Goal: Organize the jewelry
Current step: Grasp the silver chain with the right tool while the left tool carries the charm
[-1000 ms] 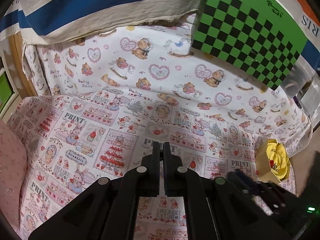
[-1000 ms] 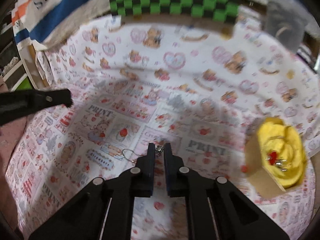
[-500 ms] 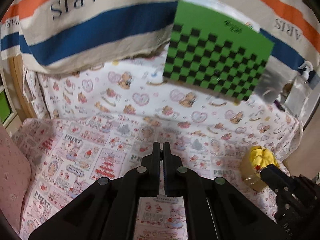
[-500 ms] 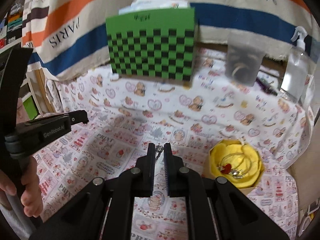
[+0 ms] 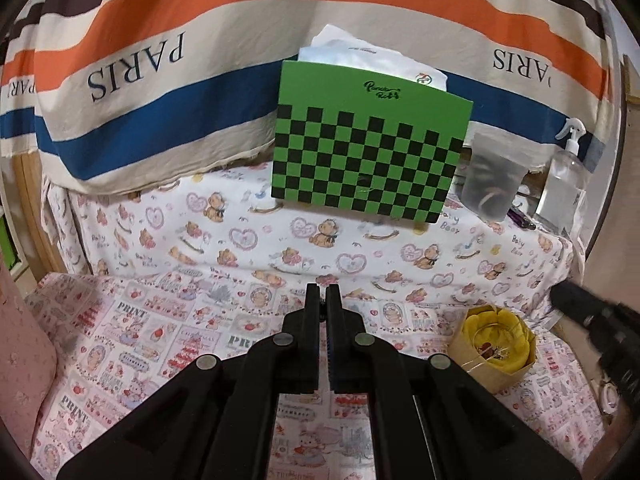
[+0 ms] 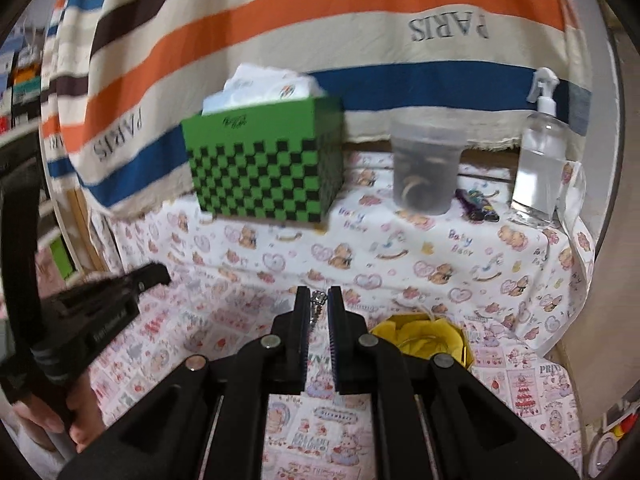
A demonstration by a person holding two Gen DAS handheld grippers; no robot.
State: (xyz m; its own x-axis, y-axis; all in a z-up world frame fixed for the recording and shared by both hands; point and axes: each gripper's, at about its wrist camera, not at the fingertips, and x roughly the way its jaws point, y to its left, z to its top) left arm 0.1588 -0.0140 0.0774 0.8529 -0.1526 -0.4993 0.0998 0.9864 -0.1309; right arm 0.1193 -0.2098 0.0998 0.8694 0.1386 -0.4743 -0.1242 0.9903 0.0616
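Pinching silver chain (image 6: 318,300) | right tool (image 6: 319,294) tips | above printed cloth (image 6: 224,320)

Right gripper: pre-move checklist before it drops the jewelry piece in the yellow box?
1. Grip: right gripper shut on a small metal jewelry piece at its tips. Ok.
2. How much of the piece hangs below the fingers: hidden. Cannot tell.
3. Target: yellow-lined box is open and upright on the printed cloth, with a ring-shaped piece already inside. Ok.
4. Alignment: in the right wrist view the box sits right of the fingertips, not under them. Not ok.
5. Left gripper is shut and empty, off to the left, away from the box. Ok.
6. Green checkered box and plastic cup stand at the back, off the path. Ok.
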